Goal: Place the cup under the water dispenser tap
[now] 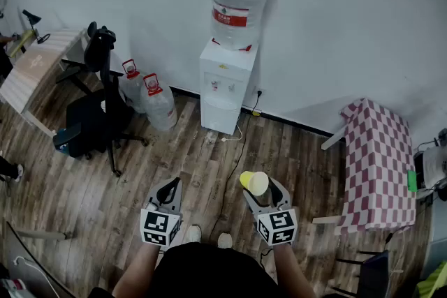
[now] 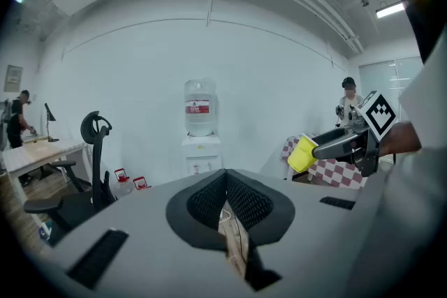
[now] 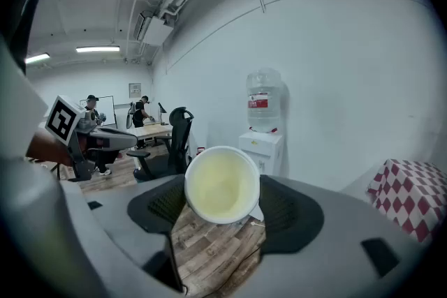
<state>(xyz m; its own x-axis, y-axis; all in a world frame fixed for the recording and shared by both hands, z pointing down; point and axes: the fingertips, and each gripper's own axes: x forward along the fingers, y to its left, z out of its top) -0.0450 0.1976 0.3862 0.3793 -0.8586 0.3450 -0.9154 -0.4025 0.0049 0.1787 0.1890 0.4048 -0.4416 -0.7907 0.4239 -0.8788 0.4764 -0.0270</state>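
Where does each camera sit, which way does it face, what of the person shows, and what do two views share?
Head view: on the person's head, facing steeply down toward the water dispenser; forearms, left gripper, right gripper holding the yellow cup.
Left gripper view: on the left gripper, along its shut, empty jaws toward the water dispenser; right gripper at right.
Right gripper view: on the right gripper, into the yellow cup's mouth; left gripper at left.
Shared: both gripper views show the water dispenser.
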